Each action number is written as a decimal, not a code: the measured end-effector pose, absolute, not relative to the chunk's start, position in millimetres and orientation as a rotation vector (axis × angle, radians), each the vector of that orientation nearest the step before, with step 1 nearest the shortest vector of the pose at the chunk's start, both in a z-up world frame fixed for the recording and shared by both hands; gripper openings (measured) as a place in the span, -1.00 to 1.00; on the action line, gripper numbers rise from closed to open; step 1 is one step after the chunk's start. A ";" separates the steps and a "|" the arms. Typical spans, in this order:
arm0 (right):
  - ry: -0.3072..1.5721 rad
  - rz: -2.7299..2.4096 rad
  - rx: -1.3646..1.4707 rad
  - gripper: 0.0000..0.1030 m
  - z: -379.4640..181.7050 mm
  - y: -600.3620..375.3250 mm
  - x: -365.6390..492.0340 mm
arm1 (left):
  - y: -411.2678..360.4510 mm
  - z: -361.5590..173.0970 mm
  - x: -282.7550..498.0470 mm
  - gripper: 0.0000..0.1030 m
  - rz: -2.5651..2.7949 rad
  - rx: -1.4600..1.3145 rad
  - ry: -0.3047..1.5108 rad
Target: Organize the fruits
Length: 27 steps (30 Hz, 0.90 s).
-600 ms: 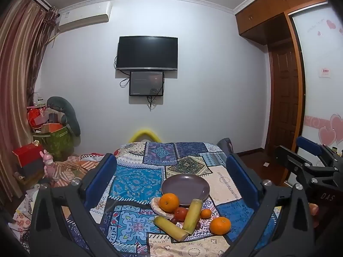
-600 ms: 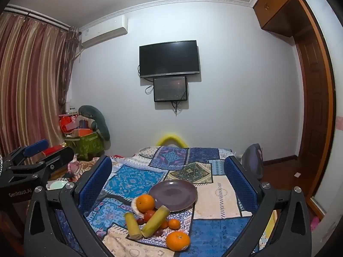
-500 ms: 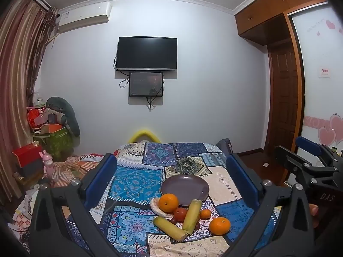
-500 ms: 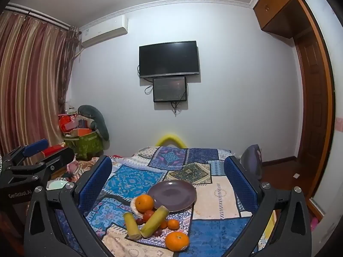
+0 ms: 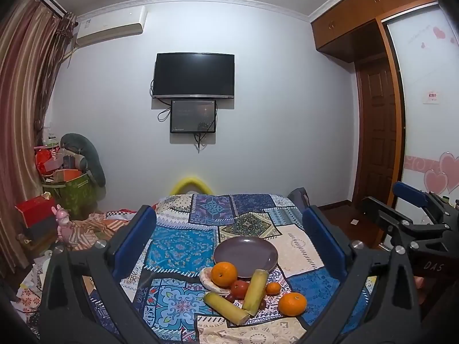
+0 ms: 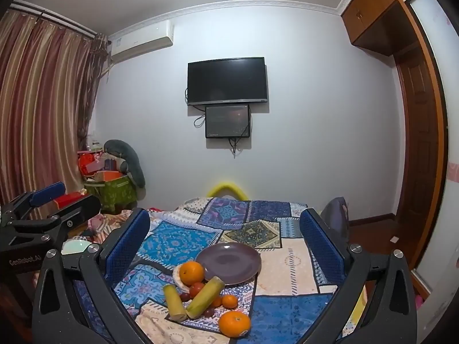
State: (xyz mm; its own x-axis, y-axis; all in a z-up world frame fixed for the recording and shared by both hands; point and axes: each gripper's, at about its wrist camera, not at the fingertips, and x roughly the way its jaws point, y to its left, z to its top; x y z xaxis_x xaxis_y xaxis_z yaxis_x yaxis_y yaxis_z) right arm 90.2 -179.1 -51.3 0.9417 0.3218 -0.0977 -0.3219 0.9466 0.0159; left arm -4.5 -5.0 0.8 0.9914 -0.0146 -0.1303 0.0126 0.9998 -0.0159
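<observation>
Fruit: we see two oranges (image 5: 224, 273) (image 5: 292, 303), a tomato (image 5: 239, 289) and two pale green stalks (image 5: 255, 291), perhaps sugarcane, heaped on the quilt (image 5: 180, 246) beside an empty purple plate (image 5: 245, 256)
Left gripper (image 5: 229, 238): spread wide, holding nothing
Right gripper (image 6: 224, 238): spread, empty
Right view only: mint bowl (image 6: 75, 246)
Change: we find the scene unmoved

The purple plate (image 5: 245, 256) is left bare, with open quilt (image 5: 183, 243) behind and to its left. Its near rim is crowded — a large orange (image 5: 224, 273), two sugarcane pieces (image 5: 255, 291) and small fruits are packed there, perhaps touching. A second orange (image 5: 292, 304) is set apart.
</observation>
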 end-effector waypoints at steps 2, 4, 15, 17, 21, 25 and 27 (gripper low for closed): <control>0.100 0.331 0.003 1.00 -51.0 -179.5 90.4 | -4.7 1.0 -5.0 1.00 -0.013 -0.016 0.127; 0.097 0.333 0.007 1.00 -50.4 -179.2 89.4 | -6.9 1.8 -5.2 1.00 -0.010 -0.014 0.123; 0.099 0.344 0.000 1.00 -52.0 -175.4 90.1 | -6.1 -0.1 -2.8 1.00 -0.009 -0.024 0.134; 0.099 0.344 -0.002 1.00 -51.5 -174.7 90.1 | -6.0 -0.3 -2.6 1.00 -0.008 -0.027 0.131; 0.098 0.345 -0.006 1.00 -51.7 -173.1 89.8 | -5.5 -1.3 -2.2 1.00 -0.006 -0.023 0.134; 0.098 0.344 -0.008 1.00 -51.8 -172.4 90.7 | -5.7 -1.5 -0.5 1.00 -0.002 -0.015 0.136; 0.100 0.349 -0.003 1.00 -51.7 -173.1 91.2 | -4.2 -1.1 -1.7 1.00 -0.001 -0.015 0.134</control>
